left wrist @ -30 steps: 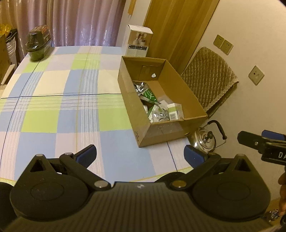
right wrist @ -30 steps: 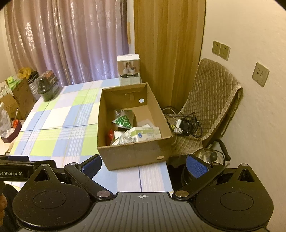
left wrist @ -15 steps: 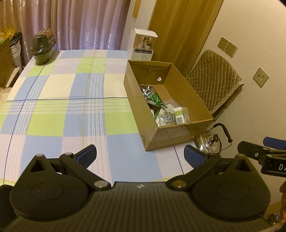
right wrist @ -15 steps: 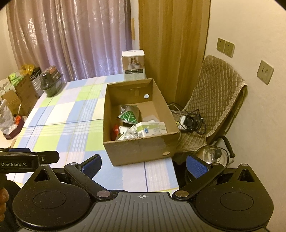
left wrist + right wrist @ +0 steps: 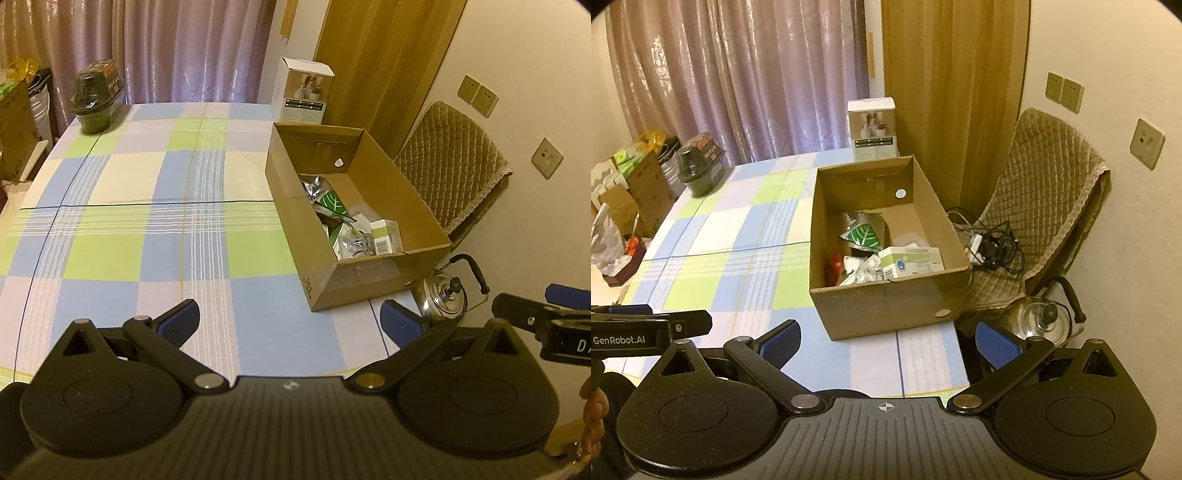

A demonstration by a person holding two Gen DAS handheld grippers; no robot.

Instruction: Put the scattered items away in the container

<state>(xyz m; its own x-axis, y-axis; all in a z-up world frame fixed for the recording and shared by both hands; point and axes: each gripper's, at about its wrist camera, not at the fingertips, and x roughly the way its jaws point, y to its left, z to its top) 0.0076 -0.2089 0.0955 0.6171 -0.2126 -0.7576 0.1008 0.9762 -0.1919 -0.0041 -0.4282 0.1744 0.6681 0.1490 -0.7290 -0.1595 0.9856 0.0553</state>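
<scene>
From the left wrist view, the left gripper [image 5: 290, 319] hangs wide open and empty above the checked tablecloth [image 5: 147, 229]; the cardboard box [image 5: 373, 273] sits at the table's right edge, packets inside. From the right wrist view, the right gripper [image 5: 888, 343] is likewise wide and empty. A careless nudge could push the box off onto the kettle [image 5: 1039, 319] below.

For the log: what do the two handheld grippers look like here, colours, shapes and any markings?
Both are matte black, with two round discs linked by angled arms on silver pivot pins, a ribbed centre plate with a small crosshair mark, and blue textured pads. The left gripper shows white "GenRobot.AI" lettering on its side in the right wrist view. The right gripper shows only "DA" in the left wrist view. No cables or sleeves are visible.
</scene>
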